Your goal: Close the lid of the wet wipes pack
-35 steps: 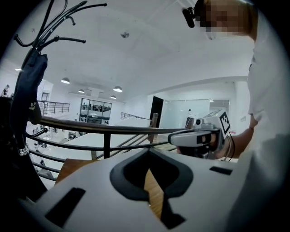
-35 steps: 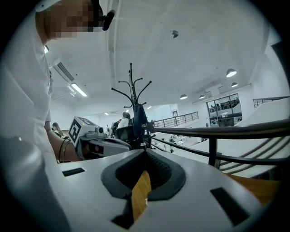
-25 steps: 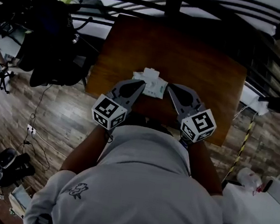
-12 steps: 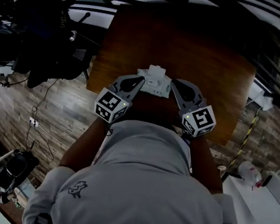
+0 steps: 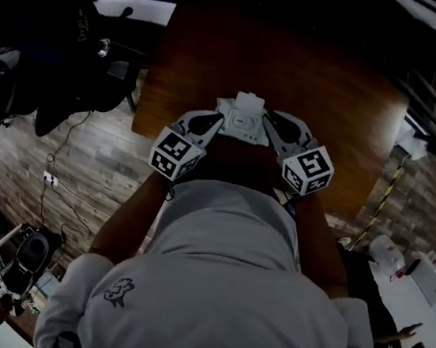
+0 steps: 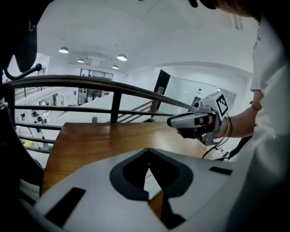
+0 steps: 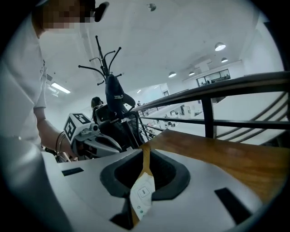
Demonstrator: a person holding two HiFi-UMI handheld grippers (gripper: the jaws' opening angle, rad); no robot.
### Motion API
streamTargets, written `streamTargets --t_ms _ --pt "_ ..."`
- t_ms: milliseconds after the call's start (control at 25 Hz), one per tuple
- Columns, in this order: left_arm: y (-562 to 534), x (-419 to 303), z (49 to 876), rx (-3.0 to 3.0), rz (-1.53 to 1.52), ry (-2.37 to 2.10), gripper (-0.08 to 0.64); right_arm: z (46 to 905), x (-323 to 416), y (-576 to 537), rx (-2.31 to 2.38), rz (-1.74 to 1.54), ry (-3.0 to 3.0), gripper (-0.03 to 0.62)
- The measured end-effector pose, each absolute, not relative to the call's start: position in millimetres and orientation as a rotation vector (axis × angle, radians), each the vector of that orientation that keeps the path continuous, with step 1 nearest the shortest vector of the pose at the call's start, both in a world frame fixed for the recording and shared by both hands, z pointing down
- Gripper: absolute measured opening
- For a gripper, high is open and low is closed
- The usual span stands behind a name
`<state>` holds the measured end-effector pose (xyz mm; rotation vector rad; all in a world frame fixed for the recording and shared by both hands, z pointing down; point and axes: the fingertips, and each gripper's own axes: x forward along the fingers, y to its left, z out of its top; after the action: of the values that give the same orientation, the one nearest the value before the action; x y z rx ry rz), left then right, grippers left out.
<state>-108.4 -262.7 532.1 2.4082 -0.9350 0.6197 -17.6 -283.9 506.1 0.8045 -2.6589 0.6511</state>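
The white wet wipes pack [image 5: 243, 123] lies near the front edge of the wooden table [image 5: 331, 104], its small lid flap [image 5: 249, 102] standing out at the far side. My left gripper [image 5: 218, 123] is at the pack's left end and my right gripper [image 5: 267, 128] at its right end, both pointing inward. In the left gripper view the jaws [image 6: 148, 150] stand together, and the pack [image 6: 149, 181] shows through the slit behind the tips. The right gripper [image 7: 146, 146] is shut too, with the pack [image 7: 142, 195] showing under its slit. Whether either tip touches the pack is hidden.
A dark metal railing [image 6: 90, 81] runs behind the table's far edge. Dark bags on a stand [image 5: 53, 36] are to the left over the plank floor, with cables nearby. The person's torso fills the near side of the head view.
Both grippers have sunk toward the table and drawn closer to the pack's two ends. The pack now looks flatter, with its lid flap showing at the far side.
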Motion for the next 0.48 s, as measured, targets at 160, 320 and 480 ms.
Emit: streamTargets --t_ms 160,320,480 --pt "-268 -112 548 2.388 0.63 -0.908 0.012 529 -20 -287 0.804 0.706 -2.62 0.035" --pt "-266 -110 564 2.381 0.657 -0.846 0.012 551 -22 -288 0.796 0.737 -2.579 0.037" --pt "-263 -108 583 2.346 0.674 -0.799 0.012 571 -23 -290 0.779 0.783 -2.544 0.048"
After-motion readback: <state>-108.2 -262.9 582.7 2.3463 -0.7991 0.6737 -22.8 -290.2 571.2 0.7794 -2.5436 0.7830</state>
